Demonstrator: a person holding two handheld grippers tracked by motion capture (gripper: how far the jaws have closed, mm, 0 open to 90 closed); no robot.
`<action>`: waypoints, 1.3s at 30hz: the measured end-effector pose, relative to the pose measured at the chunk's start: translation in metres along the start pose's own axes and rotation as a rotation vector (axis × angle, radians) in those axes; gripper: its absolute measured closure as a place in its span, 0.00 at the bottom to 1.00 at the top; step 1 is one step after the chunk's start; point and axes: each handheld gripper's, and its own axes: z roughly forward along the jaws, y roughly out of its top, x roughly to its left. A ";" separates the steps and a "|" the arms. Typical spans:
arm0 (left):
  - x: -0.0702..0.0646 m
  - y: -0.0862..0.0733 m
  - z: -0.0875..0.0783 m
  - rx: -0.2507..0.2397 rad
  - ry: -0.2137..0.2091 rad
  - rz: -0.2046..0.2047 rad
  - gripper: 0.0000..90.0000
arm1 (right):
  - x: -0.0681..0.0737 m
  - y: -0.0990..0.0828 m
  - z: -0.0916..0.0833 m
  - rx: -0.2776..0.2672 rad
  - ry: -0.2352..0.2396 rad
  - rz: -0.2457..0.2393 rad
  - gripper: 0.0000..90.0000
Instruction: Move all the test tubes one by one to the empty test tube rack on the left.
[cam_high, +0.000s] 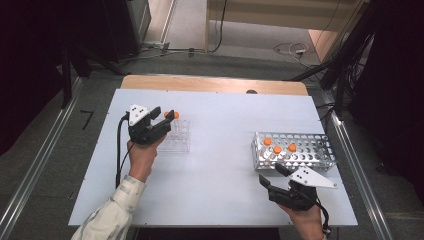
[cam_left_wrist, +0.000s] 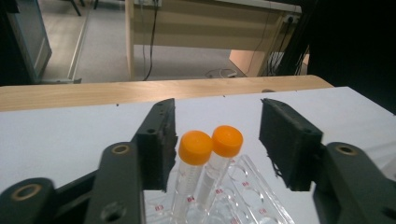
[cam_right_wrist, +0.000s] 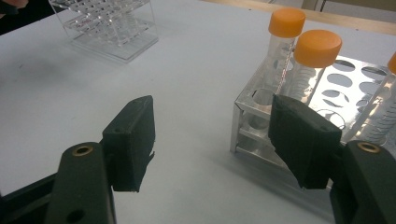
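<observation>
Left gripper (cam_left_wrist: 217, 140) stands spread over our clear rack (cam_left_wrist: 233, 196): its jaws flank two orange-capped tubes (cam_left_wrist: 196, 158) without pressing on either, though the left jaw sits just beside the nearer cap. Both tubes stand upright in neighbouring holes of the clear rack, at the lower middle of the left gripper view. In the high view we see this gripper (cam_high: 162, 120) at left of centre on the white table (cam_high: 220, 175), with the clear rack (cam_high: 176, 136) just beside it.

Our right gripper (cam_right_wrist: 212, 140) is also spread, with nothing between its jaws; in the high view it (cam_high: 272, 176) sits at the lower right, just below the metal rack (cam_high: 295, 150). That perforated metal rack (cam_right_wrist: 261, 116) holds three orange-capped tubes (cam_high: 277, 149) clustered toward its left end; the right gripper view shows two of them (cam_right_wrist: 299, 60) upright near the rack's corner, and a third at the right edge of the frame.
</observation>
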 end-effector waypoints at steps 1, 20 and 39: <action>-0.001 -0.001 -0.002 0.000 -0.003 -0.005 0.45 | 0.000 0.000 0.000 -0.001 -0.002 -0.001 0.34; -0.013 -0.022 -0.036 0.025 -0.035 0.039 0.32 | -0.017 -0.004 -0.008 -0.020 -0.093 0.035 0.34; -0.023 -0.038 -0.042 0.066 -0.069 0.052 0.25 | -0.049 -0.010 -0.005 -0.028 -0.240 0.084 0.37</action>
